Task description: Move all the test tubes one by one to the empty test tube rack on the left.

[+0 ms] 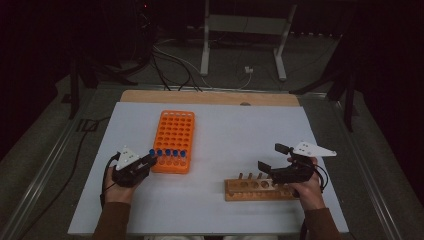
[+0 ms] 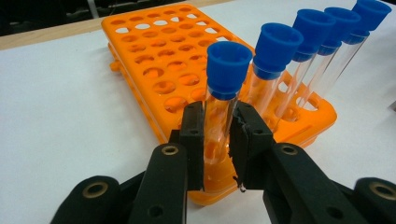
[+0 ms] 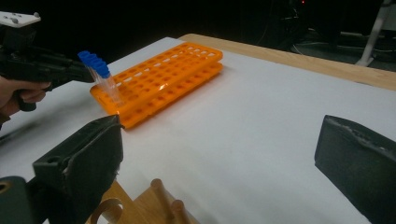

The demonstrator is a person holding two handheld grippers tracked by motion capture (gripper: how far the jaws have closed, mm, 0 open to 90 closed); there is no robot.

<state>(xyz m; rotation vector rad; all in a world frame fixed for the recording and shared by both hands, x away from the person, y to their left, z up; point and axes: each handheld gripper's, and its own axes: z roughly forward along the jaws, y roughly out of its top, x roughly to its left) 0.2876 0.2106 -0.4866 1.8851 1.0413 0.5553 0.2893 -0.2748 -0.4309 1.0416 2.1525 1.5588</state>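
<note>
The left claw (image 2: 218,135) squeezes the end tube (image 2: 223,100) in the orange rack (image 2: 154,70). The right claw (image 1: 274,157) is wide open above the wooden rack (image 1: 250,191).

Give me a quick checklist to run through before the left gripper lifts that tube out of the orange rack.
1. Grip: the left gripper has its jaws closed on the end test tube, on the glass below the blue cap. Ok.
2. Tube seated: its lower end sits in the corner hole of the orange rack. Ok.
3. Neighbours: four more capped tubes stand close beside it in the same row; a straight lift looks safest. Ok.
4. Right gripper: jaws open, holding nothing, over the wooden rack. Ok.
5. Free hole in the wooden rack: holes look empty in the high view. Ok.
6. Whether the grip is firm enough to avoid slipping: cannot tell.
</note>
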